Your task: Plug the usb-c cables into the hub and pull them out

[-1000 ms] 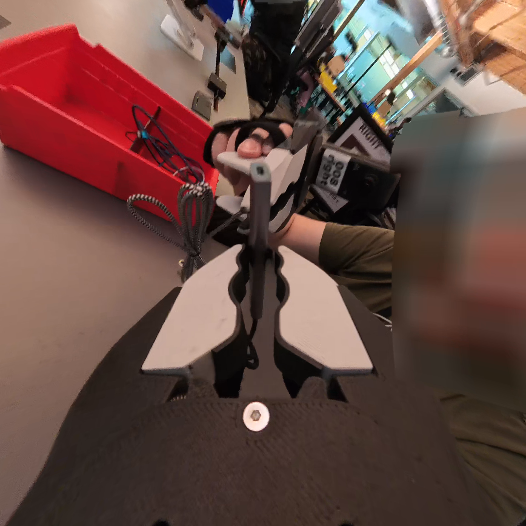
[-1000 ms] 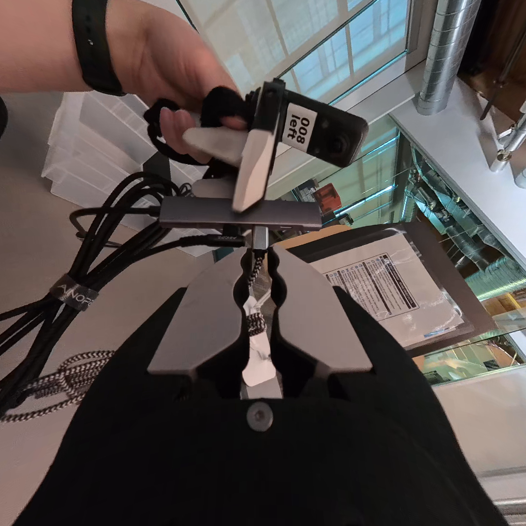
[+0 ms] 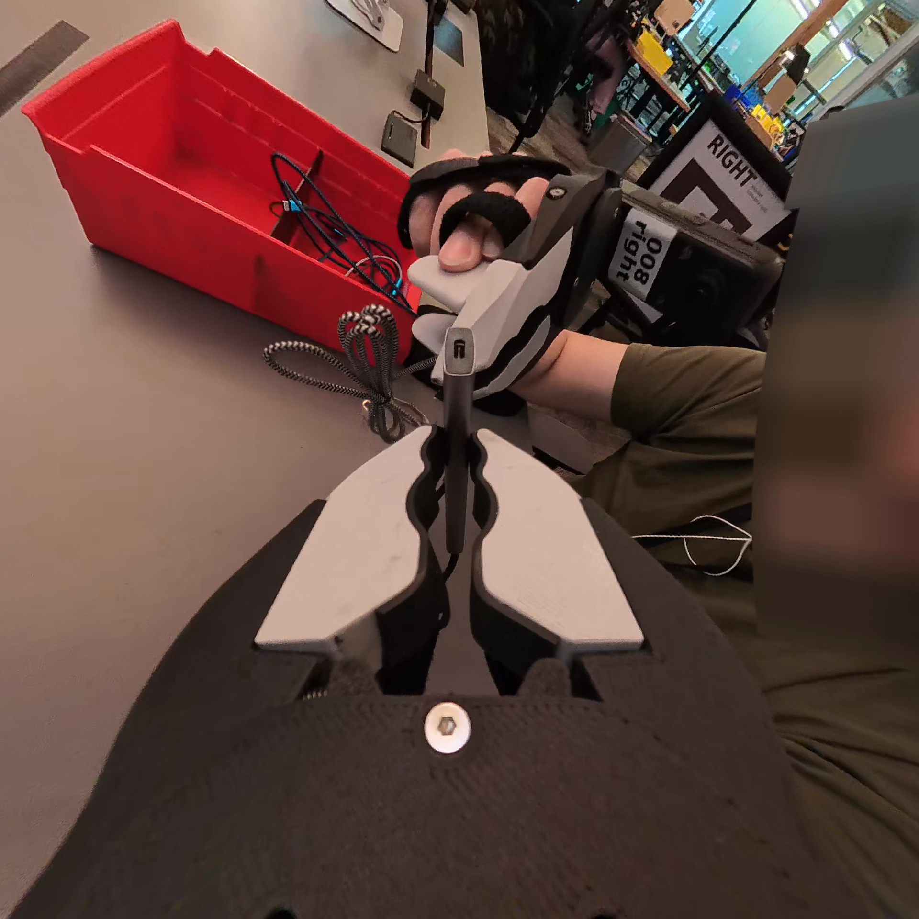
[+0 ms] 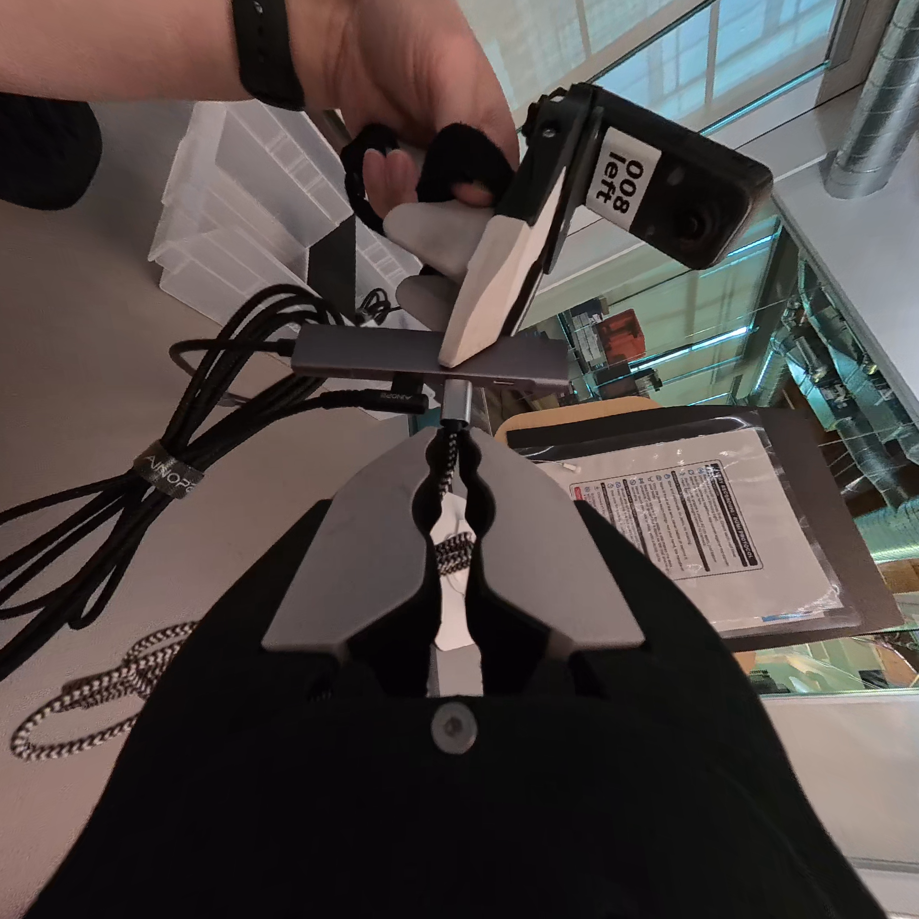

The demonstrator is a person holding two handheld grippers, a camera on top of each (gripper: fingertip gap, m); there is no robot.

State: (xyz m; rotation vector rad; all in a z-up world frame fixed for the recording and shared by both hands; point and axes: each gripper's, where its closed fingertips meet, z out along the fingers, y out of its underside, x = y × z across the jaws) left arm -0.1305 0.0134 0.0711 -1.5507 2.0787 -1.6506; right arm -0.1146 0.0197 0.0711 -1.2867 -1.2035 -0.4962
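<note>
Clamping the hub [image 3: 455, 477] edge-on, left gripper [image 3: 453, 442] hides its ports; right gripper [image 4: 451, 447] pinches the braided cable [image 4: 450, 462] over a grey table [image 3: 149, 472].

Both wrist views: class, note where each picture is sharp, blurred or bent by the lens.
Left wrist view: the hub between the jaws is sharp, the red bin bows with wide-angle distortion, and a mosaic patch covers the right edge. Right wrist view: the silver plug is crisp, daylit windows glare behind, and the straight frames curve.
</note>
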